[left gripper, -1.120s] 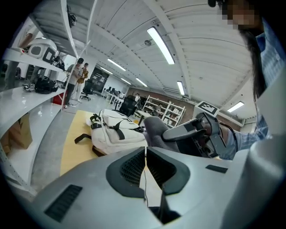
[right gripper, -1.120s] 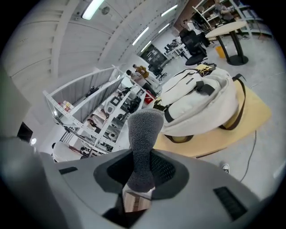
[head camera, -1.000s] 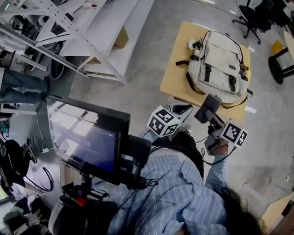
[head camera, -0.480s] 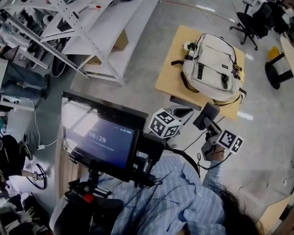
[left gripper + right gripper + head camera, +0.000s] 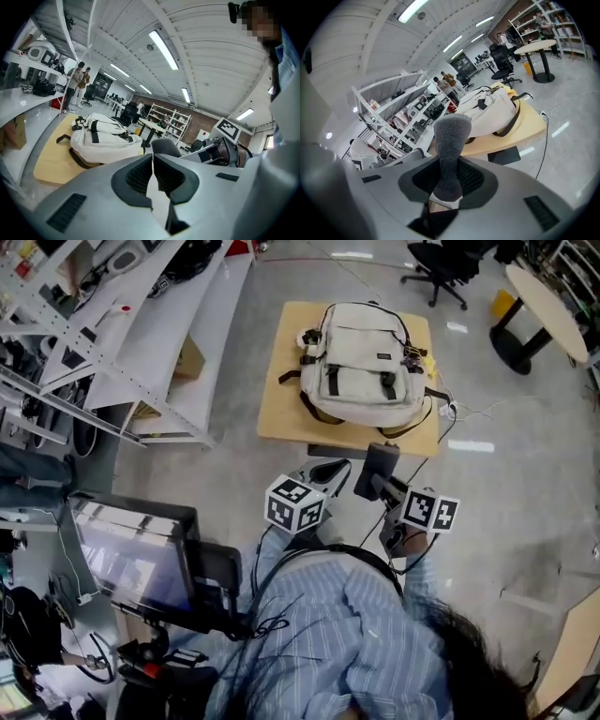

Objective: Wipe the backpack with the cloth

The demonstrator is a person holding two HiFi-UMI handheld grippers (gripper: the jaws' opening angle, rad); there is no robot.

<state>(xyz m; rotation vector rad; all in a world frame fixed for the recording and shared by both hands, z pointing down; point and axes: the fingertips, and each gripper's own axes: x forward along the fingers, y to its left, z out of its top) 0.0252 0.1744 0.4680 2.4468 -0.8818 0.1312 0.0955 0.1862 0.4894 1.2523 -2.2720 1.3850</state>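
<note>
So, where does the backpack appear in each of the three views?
Head view: backpack at top centre, on the yellow table.
Left gripper view: backpack left of middle, on that table.
Right gripper view: backpack right of centre, beyond the cloth.
Shared landmark: the yellow table beneath it.

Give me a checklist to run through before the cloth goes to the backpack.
1. Grip on the cloth by the right gripper: ok, jaws clamped on it.
2. Spare left gripper free to steady the bag: ok, jaws together, nothing between them.
3. Position of the backpack: ok, lying flat on the table.
4. Contact between cloth and backpack: not ok, both grippers are short of the table.
5. Whether the cloth is clean or damp: cannot tell.
</note>
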